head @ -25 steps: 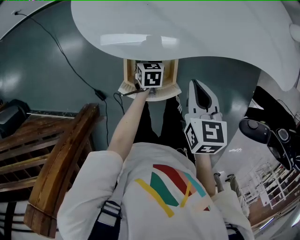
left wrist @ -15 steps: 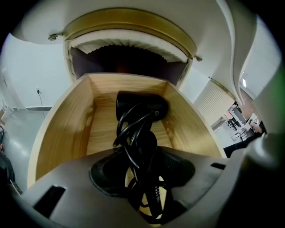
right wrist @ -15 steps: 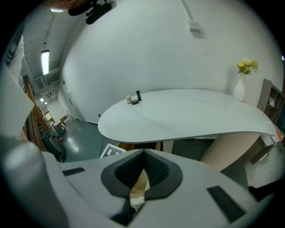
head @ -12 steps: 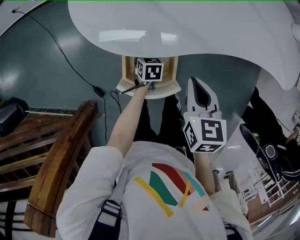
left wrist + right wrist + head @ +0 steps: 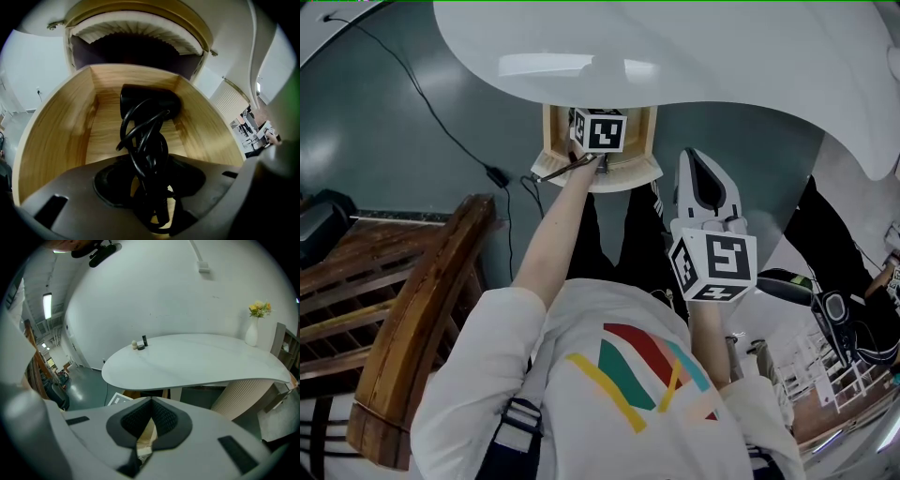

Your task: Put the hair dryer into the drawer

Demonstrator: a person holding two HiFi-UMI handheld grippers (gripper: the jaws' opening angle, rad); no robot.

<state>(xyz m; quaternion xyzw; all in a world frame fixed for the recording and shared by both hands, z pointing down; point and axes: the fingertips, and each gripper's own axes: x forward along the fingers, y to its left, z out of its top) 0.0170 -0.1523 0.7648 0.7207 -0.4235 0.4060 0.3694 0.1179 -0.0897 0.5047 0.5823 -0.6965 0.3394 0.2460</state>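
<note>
Large indoor hall, glossy grey floor [image 5: 394, 141], curved white table [image 5: 197, 357], flower vase [image 5: 252, 333]

One hair dryer [image 5: 149, 104], one wooden drawer [image 5: 56, 136], and two grippers: left gripper [image 5: 150, 187] and right gripper [image 5: 149, 425]. One white table [image 5: 197, 357], one vase [image 5: 253, 331] at its right end, and what look like two small objects [image 5: 139, 344] at its far left.

from the head view i can't make out the dryer: the left tongs [image 5: 600, 131] cover the mouth of the drawer [image 5: 551, 141], and the table [image 5: 722, 56] hides its far end. in the left gripper view the cord [image 5: 143, 140] masks the handle of the dryer [image 5: 150, 101]. two things [image 5: 139, 344] on the table are too small to name.
</note>
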